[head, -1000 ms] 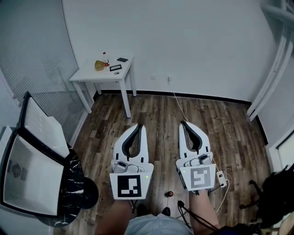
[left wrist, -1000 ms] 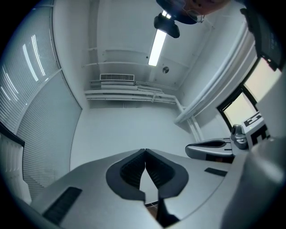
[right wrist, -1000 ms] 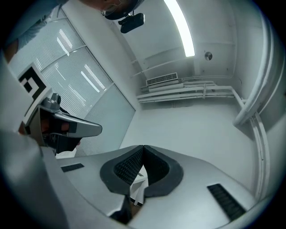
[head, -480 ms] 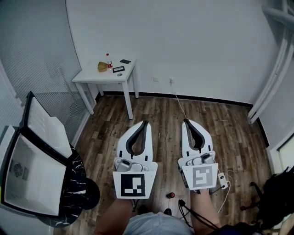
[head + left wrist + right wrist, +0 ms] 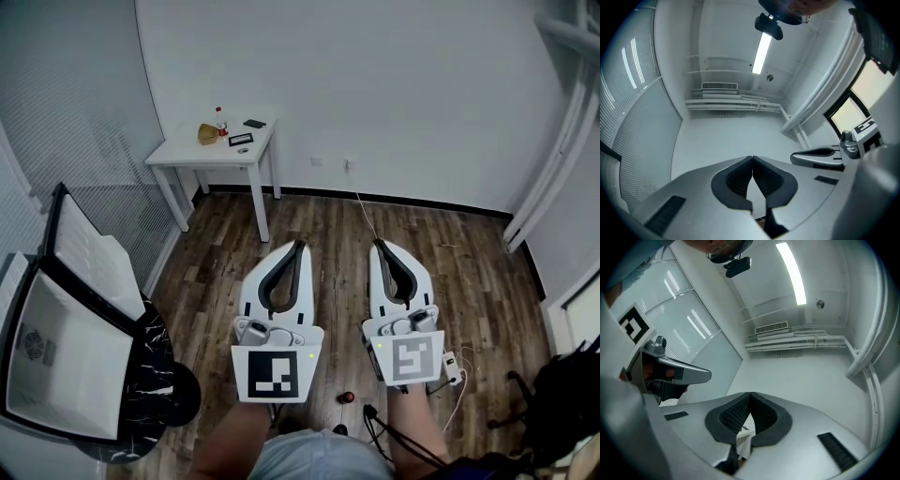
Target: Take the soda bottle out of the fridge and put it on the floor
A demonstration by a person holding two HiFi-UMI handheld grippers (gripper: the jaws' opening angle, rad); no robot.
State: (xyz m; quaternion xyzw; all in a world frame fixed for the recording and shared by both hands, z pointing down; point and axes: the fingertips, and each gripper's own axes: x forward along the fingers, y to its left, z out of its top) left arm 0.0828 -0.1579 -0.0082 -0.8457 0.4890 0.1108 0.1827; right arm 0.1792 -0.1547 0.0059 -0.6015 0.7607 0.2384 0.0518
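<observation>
At the far left the fridge [image 5: 66,375] stands open, its door [image 5: 89,258] swung up and back, so the white inside faces the camera. A dark marbled round stand [image 5: 155,375] sits just beside its lower right edge.

Further back, against the wall, is a white worktop [image 5: 202,155]. A small bottle [image 5: 222,122] with a red cap stands upright near its far edge. It is well apart from the fridge and from both grippers, and too small to tell whether it holds soda. Next to it lie a brown lump [image 5: 208,135] and two flat black things [image 5: 242,141].

The left gripper [image 5: 300,244] [image 5: 752,158] hangs over the wooden floor [image 5: 319,220], pointing toward the far wall. Its fingers [image 5: 738,178] are closed, with the tips touching and nothing between them. Its marker cube [image 5: 274,375] faces up.

A small red thing [image 5: 348,397] lies on the floor between the two forearms.

The right gripper [image 5: 377,244] [image 5: 751,393] is held just beside the left one and parallel to it. Its fingers [image 5: 733,416] are also pressed together at the tips and hold nothing. Each gripper view shows the other gripper at its edge, with the ceiling lamp [image 5: 761,52] above.

A white cable [image 5: 361,211] runs from the wall across the floor toward the right gripper. At the far right a black bag [image 5: 562,394] sits near the corner.
</observation>
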